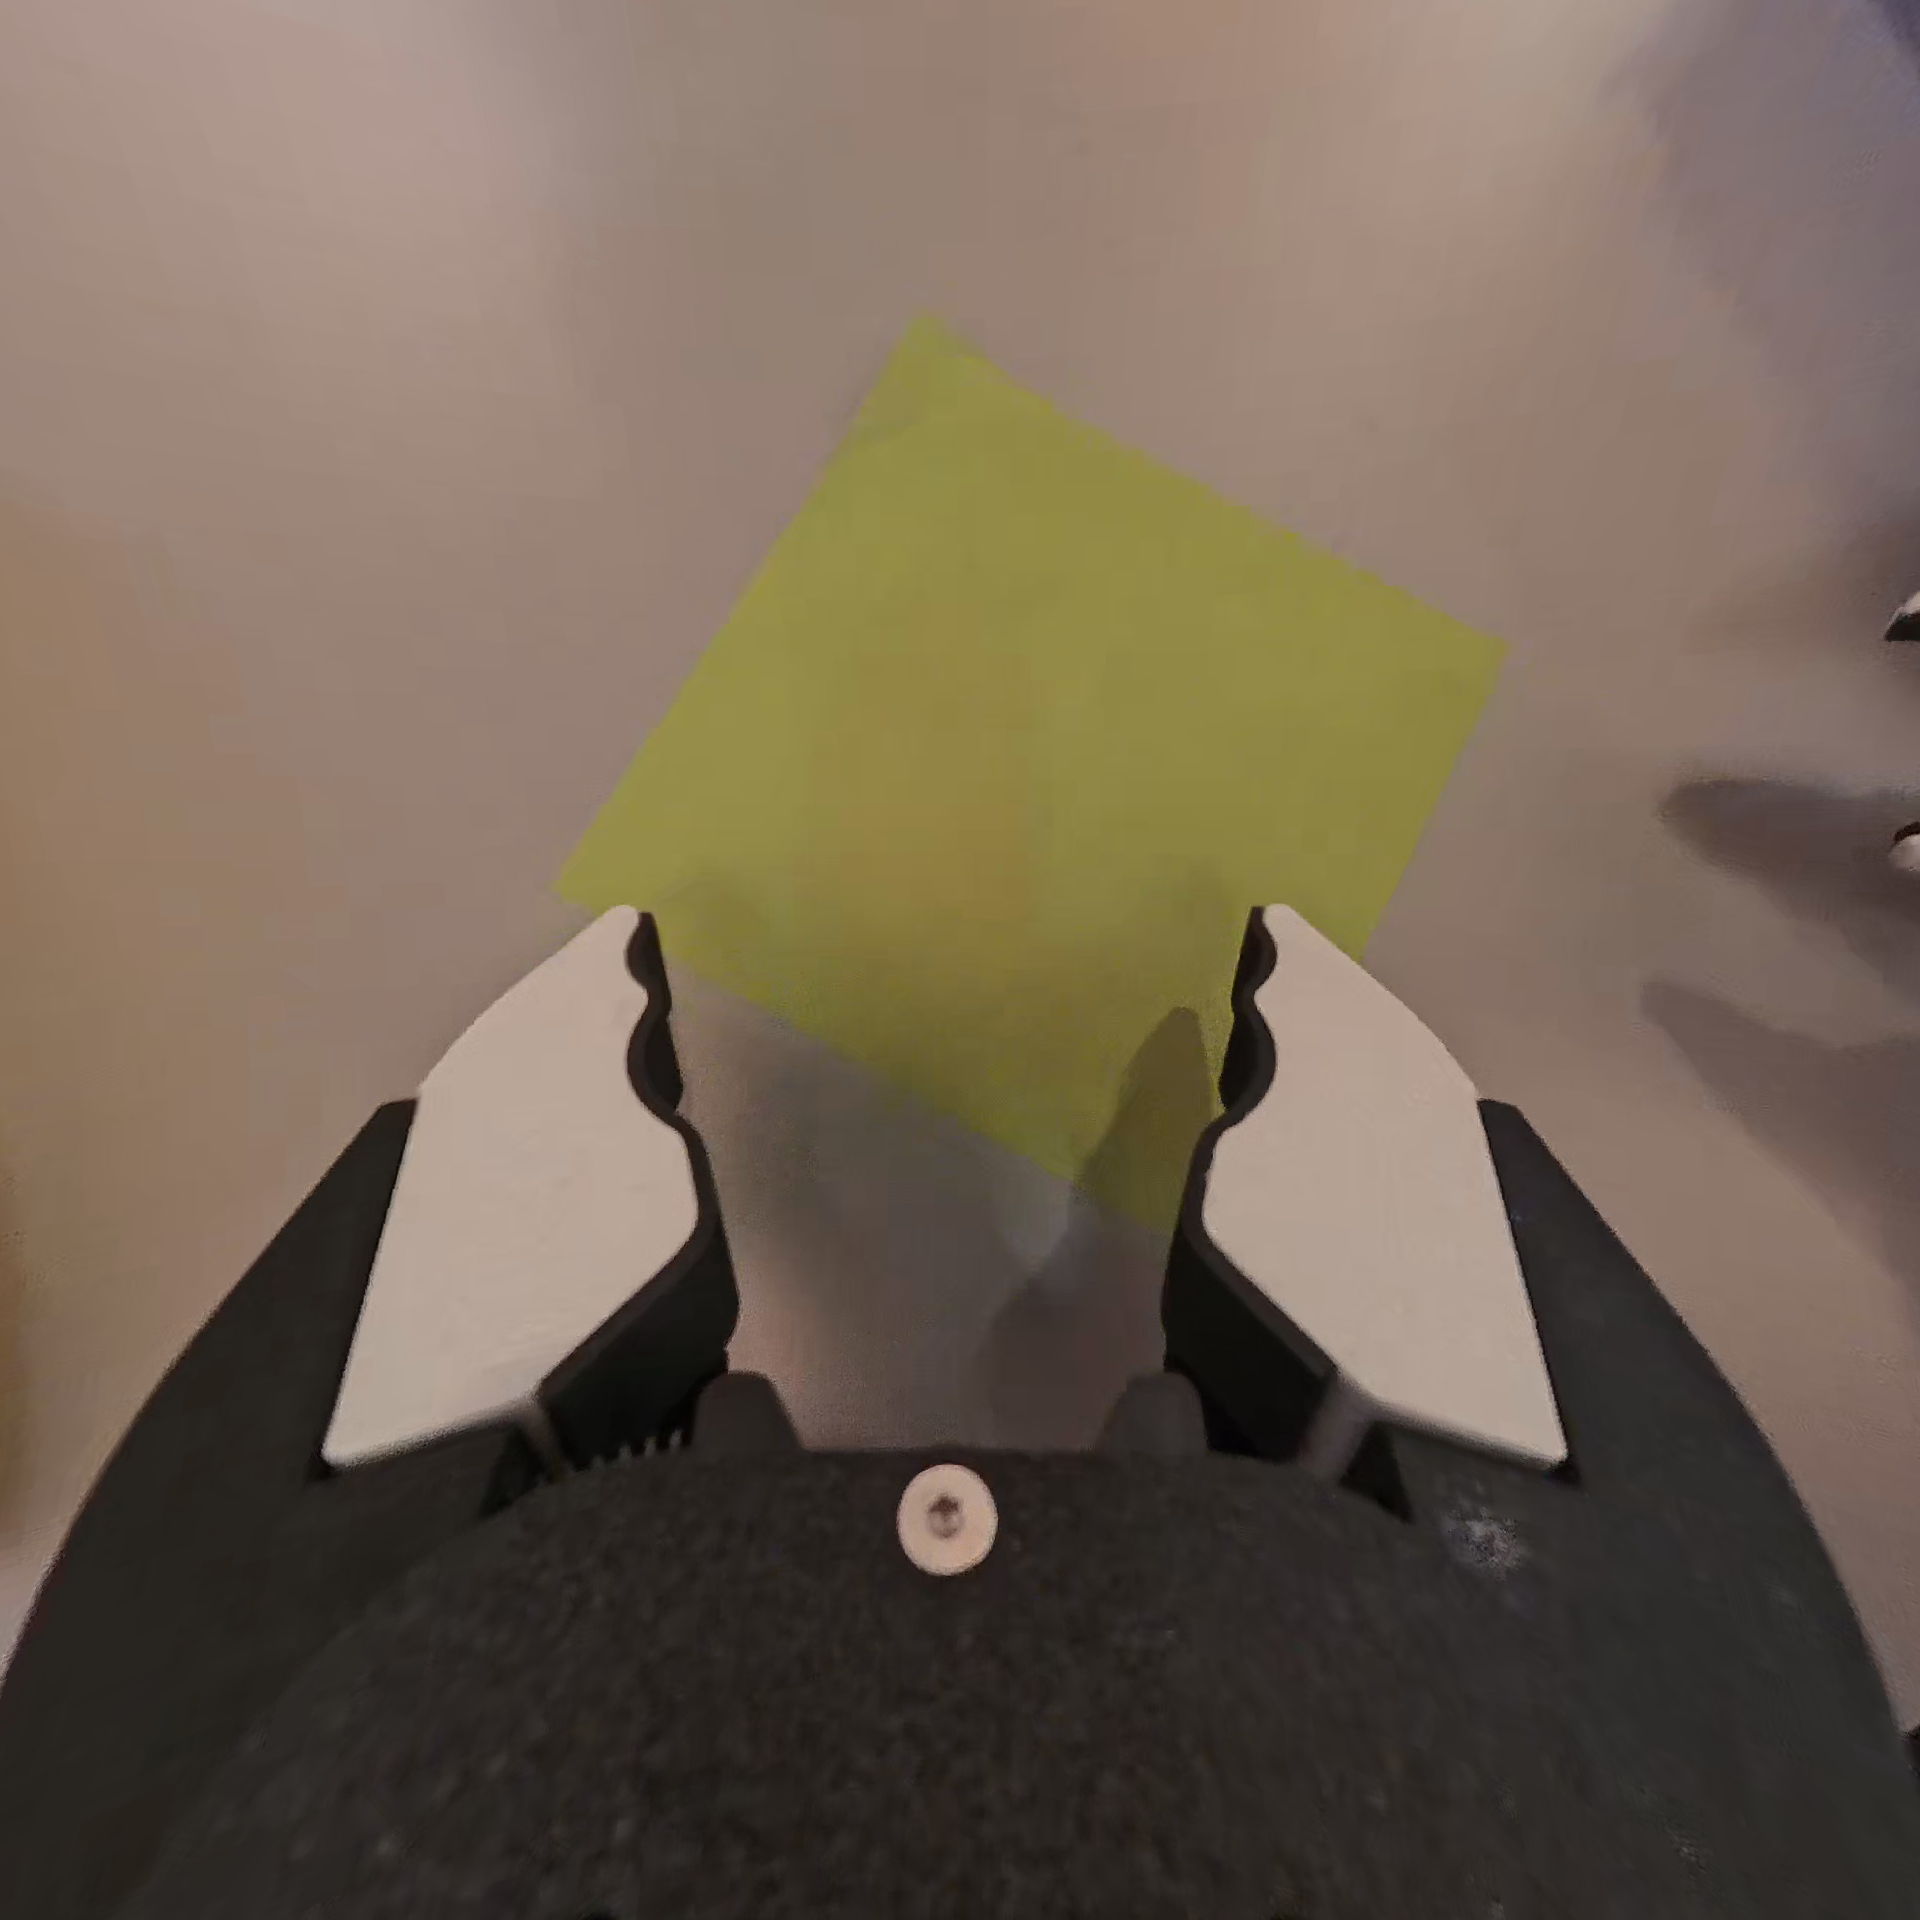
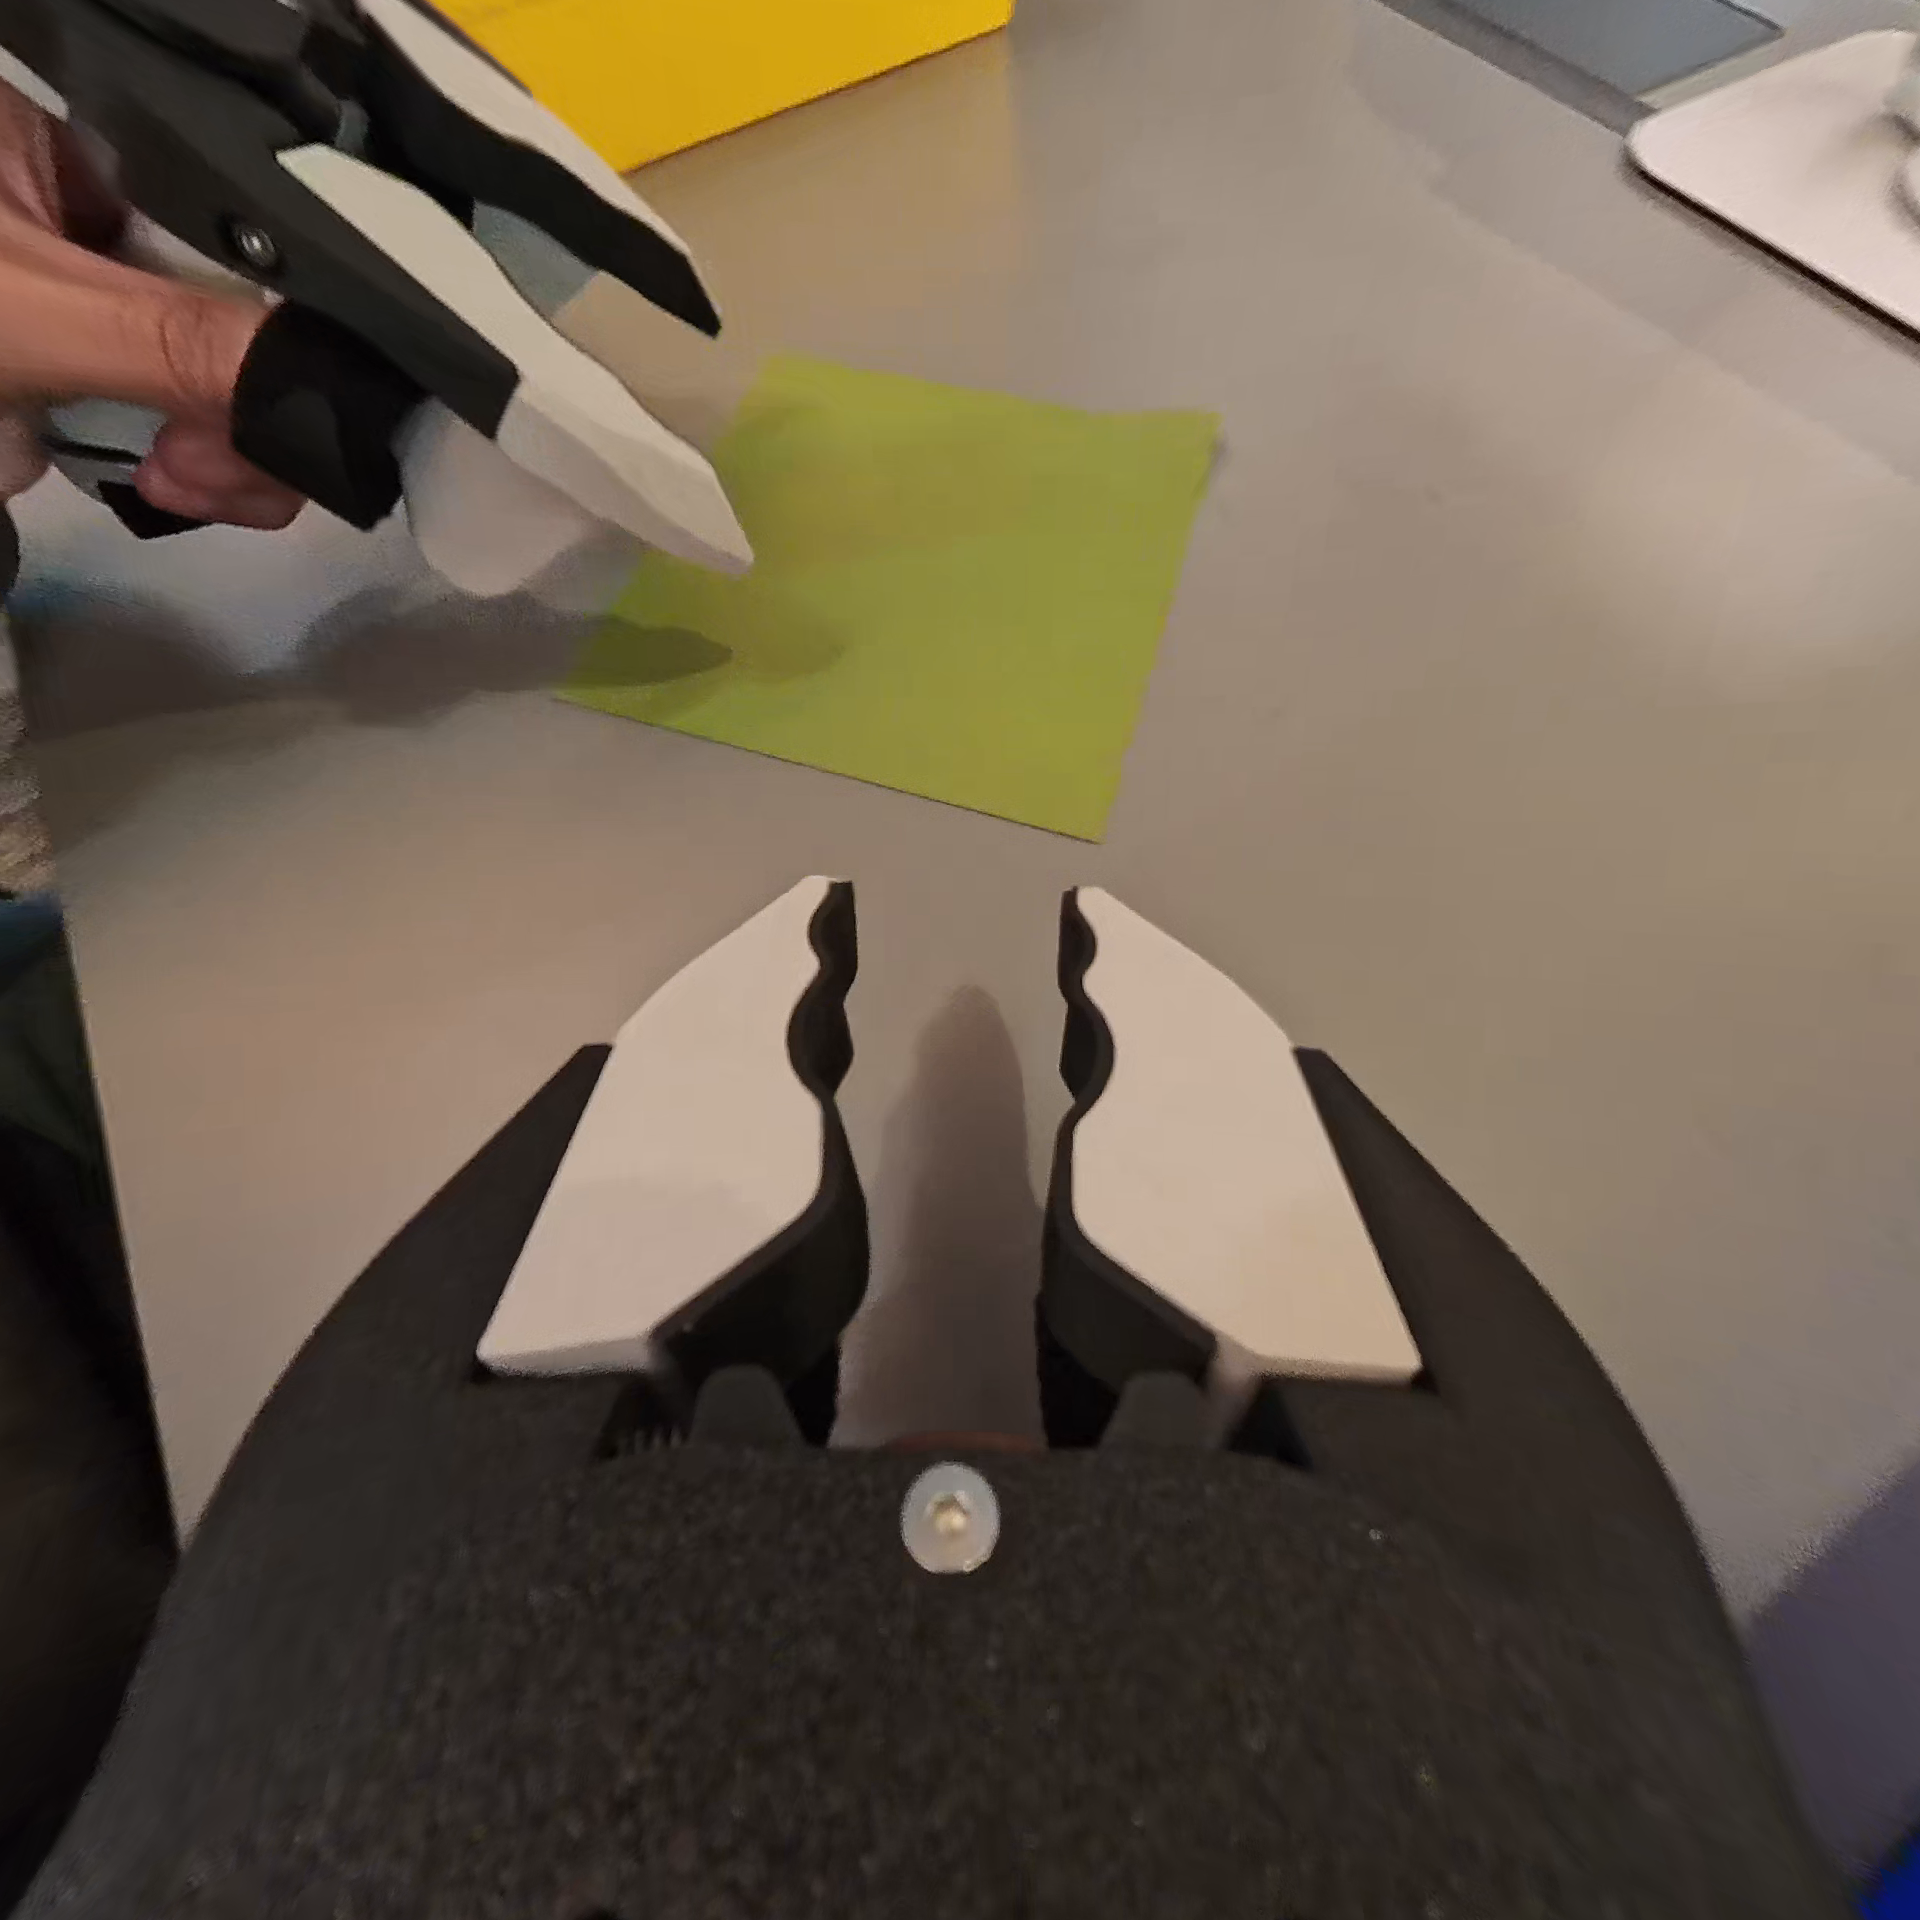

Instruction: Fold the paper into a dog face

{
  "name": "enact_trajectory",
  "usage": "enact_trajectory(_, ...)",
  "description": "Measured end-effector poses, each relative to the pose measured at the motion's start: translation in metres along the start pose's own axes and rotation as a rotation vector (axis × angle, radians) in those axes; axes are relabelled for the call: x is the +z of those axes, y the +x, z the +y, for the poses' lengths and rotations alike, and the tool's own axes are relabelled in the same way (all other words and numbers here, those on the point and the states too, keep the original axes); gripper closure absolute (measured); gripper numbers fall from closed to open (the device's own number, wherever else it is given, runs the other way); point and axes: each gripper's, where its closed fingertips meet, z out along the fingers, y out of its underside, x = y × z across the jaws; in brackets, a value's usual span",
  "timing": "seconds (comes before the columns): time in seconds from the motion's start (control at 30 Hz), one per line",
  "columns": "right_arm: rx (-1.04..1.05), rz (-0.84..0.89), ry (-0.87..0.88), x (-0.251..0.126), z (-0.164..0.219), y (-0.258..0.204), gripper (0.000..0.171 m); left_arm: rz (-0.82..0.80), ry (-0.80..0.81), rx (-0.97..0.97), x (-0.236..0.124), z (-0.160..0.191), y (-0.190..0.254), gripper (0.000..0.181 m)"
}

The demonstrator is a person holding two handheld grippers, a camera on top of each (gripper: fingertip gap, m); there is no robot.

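A flat lime-green square of paper lies unfolded on the grey table. My left gripper is open and empty, hovering just above the paper's near edge. In the right wrist view the paper lies ahead, and the left gripper comes in from the upper left, held by a hand, with its tips over the paper's left edge. My right gripper is open with a moderate gap and empty. It sits a short way off the paper's near corner, above bare table.
A yellow box stands at the far edge of the table behind the paper. A white flat stand sits at the far right. The tips of the right gripper show at the right edge of the left wrist view.
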Motion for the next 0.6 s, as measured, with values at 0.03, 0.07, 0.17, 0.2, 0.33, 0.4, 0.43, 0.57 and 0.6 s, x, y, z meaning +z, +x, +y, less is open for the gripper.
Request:
enact_trajectory(0.03,-0.022,-0.024,-0.009,0.003,-0.002,-0.004,0.135,-0.001,0.017,-0.025,-0.006,0.002,-0.001,0.079)
enact_trajectory(0.07,-0.047,-0.039,-0.019,0.006,-0.003,-0.006,0.135,0.014,0.032,-0.047,-0.010,0.004,0.002,0.082)
enact_trajectory(0.17,-0.075,-0.048,-0.035,0.017,-0.012,-0.005,0.134,0.024,0.064,-0.046,-0.015,0.009,0.003,0.085)
enact_trajectory(0.2,-0.061,-0.053,-0.029,0.021,-0.015,-0.005,0.134,0.026,0.074,-0.037,-0.015,0.009,0.002,0.087)
enact_trajectory(0.33,-0.026,-0.052,-0.010,0.030,-0.021,-0.004,0.134,0.096,0.091,-0.044,-0.018,0.009,0.000,0.090)
enact_trajectory(0.4,-0.026,-0.046,-0.018,0.032,-0.020,-0.005,0.134,0.113,0.090,-0.028,-0.019,0.011,-0.001,0.092)
enact_trajectory(0.43,-0.028,-0.047,-0.026,0.033,-0.019,-0.006,0.134,0.122,0.087,-0.014,-0.019,0.012,-0.001,0.096)
enact_trajectory(0.57,-0.051,-0.026,-0.040,0.043,-0.020,-0.007,0.137,0.168,0.086,0.039,-0.015,0.012,0.003,0.099)
enact_trajectory(0.6,-0.046,-0.024,-0.048,0.048,-0.019,-0.006,0.137,0.185,0.083,0.043,-0.013,0.011,0.004,0.100)
